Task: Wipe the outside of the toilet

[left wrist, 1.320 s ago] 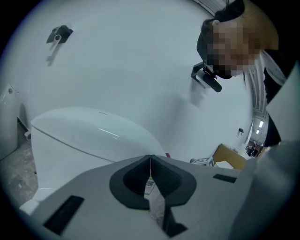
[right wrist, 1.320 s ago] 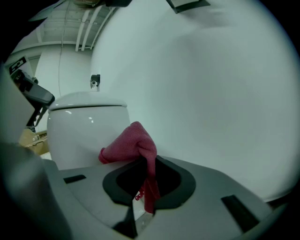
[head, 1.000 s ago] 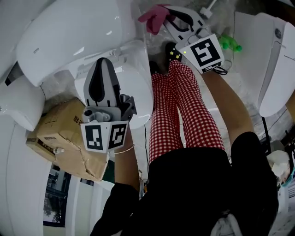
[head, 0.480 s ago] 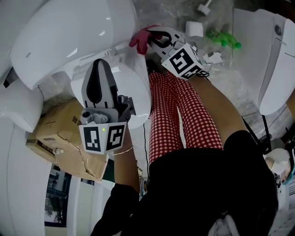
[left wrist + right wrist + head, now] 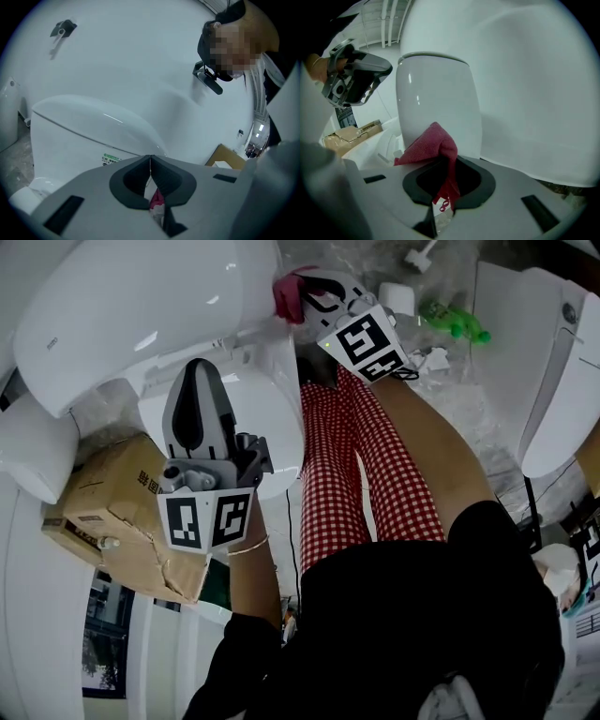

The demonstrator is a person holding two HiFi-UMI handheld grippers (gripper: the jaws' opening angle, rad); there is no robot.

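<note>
The toilet (image 5: 141, 306) is glossy white. The cloth (image 5: 429, 145) is magenta-red. The left gripper (image 5: 195, 371) and right gripper (image 5: 309, 292) are pale grey, with black-lined jaws and black-and-white square markers. The trousers (image 5: 352, 465) are red-and-white checked, the cardboard box (image 5: 112, 502) is brown, and the bottle (image 5: 455, 320) is bright green.

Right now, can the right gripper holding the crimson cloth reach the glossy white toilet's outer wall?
Probably yes: the right gripper holds the crimson cloth right by the white toilet, nothing between.

speckled floor (image 5: 469, 395), toilet (image 5: 122, 315), cardboard box (image 5: 112, 507), green bottle (image 5: 454, 321)
</note>
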